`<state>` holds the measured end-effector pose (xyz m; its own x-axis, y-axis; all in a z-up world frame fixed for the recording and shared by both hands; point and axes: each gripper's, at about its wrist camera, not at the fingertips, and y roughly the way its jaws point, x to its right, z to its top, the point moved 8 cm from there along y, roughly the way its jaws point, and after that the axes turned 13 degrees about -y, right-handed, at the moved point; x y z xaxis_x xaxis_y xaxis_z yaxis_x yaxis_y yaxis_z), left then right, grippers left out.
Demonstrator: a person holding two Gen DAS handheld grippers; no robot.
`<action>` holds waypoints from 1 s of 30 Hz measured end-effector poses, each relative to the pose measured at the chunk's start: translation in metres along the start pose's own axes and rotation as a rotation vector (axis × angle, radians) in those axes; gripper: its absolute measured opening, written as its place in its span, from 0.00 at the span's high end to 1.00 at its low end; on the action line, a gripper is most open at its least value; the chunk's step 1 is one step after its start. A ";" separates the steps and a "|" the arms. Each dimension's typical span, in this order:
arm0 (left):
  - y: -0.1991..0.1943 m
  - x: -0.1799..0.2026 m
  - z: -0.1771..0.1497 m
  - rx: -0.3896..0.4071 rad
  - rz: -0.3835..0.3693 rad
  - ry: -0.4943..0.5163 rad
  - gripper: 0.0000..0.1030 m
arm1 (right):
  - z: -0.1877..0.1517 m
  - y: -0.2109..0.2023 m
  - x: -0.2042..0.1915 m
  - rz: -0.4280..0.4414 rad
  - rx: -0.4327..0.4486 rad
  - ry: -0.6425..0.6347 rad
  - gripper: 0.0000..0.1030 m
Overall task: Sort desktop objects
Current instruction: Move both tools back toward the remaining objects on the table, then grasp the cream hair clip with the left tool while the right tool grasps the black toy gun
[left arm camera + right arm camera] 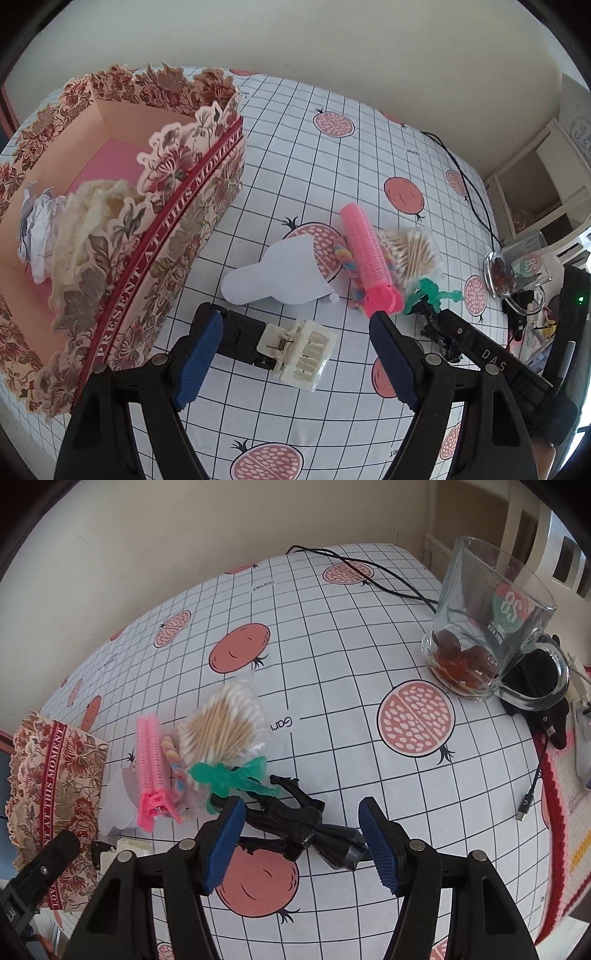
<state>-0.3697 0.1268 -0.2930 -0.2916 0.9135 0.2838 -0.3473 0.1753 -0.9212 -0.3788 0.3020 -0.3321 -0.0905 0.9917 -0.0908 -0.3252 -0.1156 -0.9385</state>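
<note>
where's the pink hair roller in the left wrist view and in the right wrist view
Left wrist: the pink roller lies right of centre, slanting down to just above the right pad of the left tongs.
Right wrist: the pink roller lies at left, between the floral box and the swab bag.
Shared landmark: the swab bag, touching the roller in both.

- Even, soft daylight; no hard shadows.
- Brighter toward the right side.
- Strong fisheye bending, dark vignette in corners.
- Mild glare on glass mug (491,620).
- Centre sharp; edges slightly soft.
</note>
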 end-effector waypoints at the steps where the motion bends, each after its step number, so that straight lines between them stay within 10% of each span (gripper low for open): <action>1: 0.004 -0.001 -0.002 -0.008 0.006 0.003 0.20 | -0.001 0.001 0.000 -0.001 -0.004 -0.002 0.35; 24: 0.029 -0.011 -0.013 -0.024 0.125 0.071 0.21 | -0.009 0.015 -0.006 0.011 -0.033 -0.024 0.34; 30: 0.029 -0.005 -0.014 -0.023 0.117 0.097 0.35 | -0.010 0.016 -0.010 0.029 -0.041 -0.040 0.34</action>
<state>-0.3658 0.1324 -0.3246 -0.2414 0.9590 0.1483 -0.2950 0.0731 -0.9527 -0.3735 0.2904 -0.3497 -0.1375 0.9849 -0.1052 -0.2830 -0.1408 -0.9487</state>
